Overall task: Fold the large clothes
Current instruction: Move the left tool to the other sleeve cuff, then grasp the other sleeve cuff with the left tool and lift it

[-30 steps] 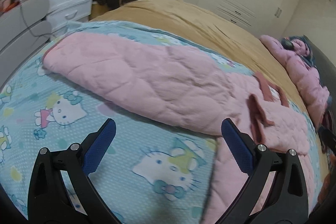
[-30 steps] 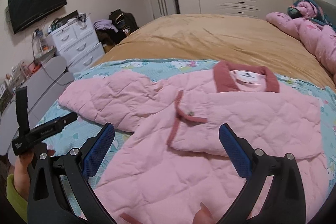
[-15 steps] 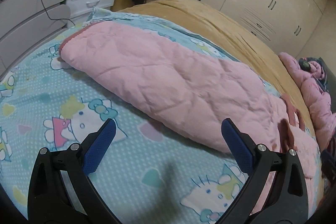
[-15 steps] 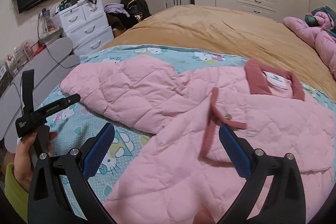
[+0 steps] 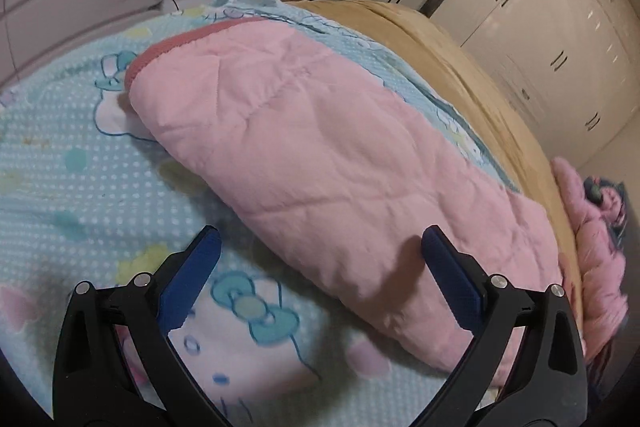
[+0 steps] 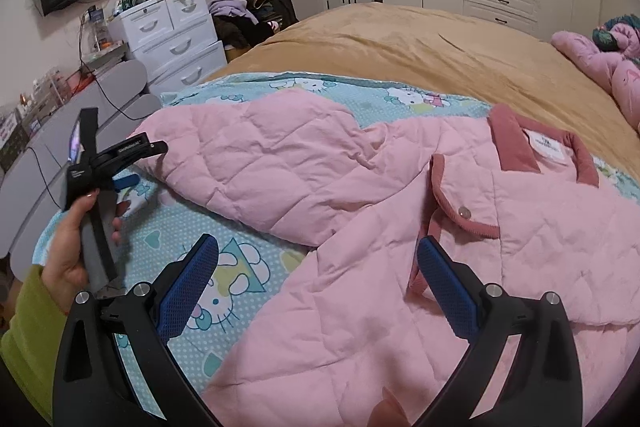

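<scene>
Both tongs gape wide, empty. The left tongs (image 5: 318,263) should pinch the quilted jacket's sleeve (image 5: 320,155) near its probably ribbed cuff (image 5: 160,45), folding inward; right tongs (image 6: 318,267) steady the body.

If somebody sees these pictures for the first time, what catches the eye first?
The big pink quilted jacket lies spread over a cartoon-cat blanket on the bed, its dark-pink collar toward the far side. One sleeve stretches out in front of the left gripper, jaws open. Behind, a tan bedspread.
</scene>
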`<state>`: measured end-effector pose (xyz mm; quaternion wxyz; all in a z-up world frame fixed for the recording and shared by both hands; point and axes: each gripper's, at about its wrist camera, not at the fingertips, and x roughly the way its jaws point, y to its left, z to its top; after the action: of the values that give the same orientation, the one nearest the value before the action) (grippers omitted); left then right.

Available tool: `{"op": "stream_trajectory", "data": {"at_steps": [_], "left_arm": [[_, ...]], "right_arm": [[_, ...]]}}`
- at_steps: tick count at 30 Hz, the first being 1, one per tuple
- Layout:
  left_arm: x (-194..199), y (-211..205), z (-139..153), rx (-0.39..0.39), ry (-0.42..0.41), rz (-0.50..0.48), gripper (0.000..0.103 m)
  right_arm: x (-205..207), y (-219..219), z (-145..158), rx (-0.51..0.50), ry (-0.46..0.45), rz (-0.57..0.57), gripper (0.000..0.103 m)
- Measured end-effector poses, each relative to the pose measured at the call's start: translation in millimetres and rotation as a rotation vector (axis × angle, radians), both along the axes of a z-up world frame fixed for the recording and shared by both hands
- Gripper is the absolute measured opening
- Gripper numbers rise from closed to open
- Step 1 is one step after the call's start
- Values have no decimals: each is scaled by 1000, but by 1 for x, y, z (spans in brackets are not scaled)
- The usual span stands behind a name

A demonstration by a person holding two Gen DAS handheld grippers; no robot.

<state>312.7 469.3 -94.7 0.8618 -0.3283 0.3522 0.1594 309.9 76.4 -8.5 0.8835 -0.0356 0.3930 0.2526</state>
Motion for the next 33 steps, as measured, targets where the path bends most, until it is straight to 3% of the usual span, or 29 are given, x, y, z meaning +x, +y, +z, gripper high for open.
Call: {"op": "stream_trajectory", "data": {"at_steps": [6, 9, 10, 12, 14, 21, 28, 33], "left_arm": [[9, 11, -2, -1, -34, 11, 94], [9, 17, 0, -11, -107, 14, 91], [7, 20, 0, -26, -127, 24, 86], [2, 24, 0, -14, -151, 49, 55], [-2, 28, 1, -11, -185, 50, 39], [-11, 17, 27, 41, -288, 16, 15], [-42, -13, 92, 124, -437, -26, 13], [-66, -38, 126, 154, -497, -43, 12]], "right_arm": [[1, 0, -6, -6, 10, -6, 99], [-2, 1, -7, 7, 15, -4, 99], [-3, 1, -8, 13, 16, -2, 99], [-6, 1, -8, 19, 19, 3, 99], [-11, 1, -9, 25, 28, 10, 99], [-30, -20, -5, 35, 23, -3, 99], [-47, -63, 11, 61, -5, -56, 99], [-58, -91, 23, 84, -22, -77, 99]]}}
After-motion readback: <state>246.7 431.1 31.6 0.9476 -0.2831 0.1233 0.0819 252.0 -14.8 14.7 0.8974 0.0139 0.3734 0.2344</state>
